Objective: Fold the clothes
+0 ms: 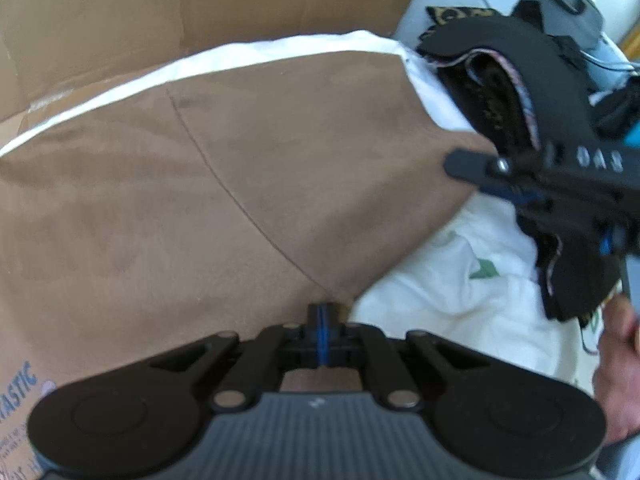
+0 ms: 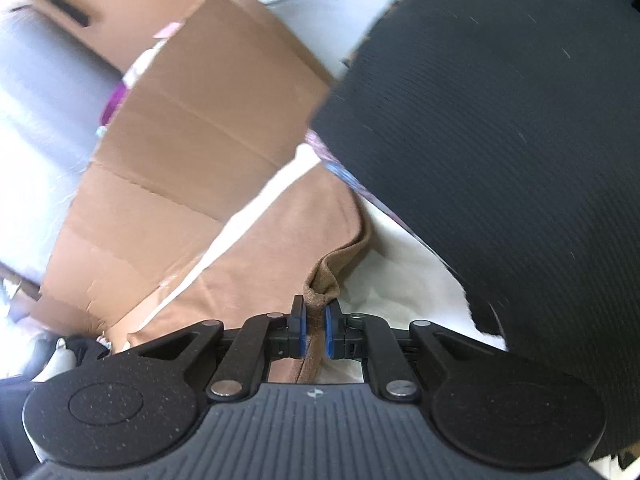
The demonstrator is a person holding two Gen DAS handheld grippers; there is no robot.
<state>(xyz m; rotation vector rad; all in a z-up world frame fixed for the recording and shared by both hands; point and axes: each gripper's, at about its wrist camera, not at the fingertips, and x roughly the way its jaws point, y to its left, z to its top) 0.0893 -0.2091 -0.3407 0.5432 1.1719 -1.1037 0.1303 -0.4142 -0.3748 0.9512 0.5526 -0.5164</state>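
A brown garment lies spread over a white cloth. My left gripper is shut on the garment's near corner, where a seam runs into the fingers. In the right wrist view, my right gripper is shut on a bunched fold of the same brown garment, with the fabric pinched between the blue pads. The left wrist view shows the right gripper at the garment's right edge, slightly blurred.
A flattened cardboard box lies behind the garment. A pile of black clothes sits at the right, and a black ribbed garment fills the right of the right wrist view. A person's hand holds the right gripper.
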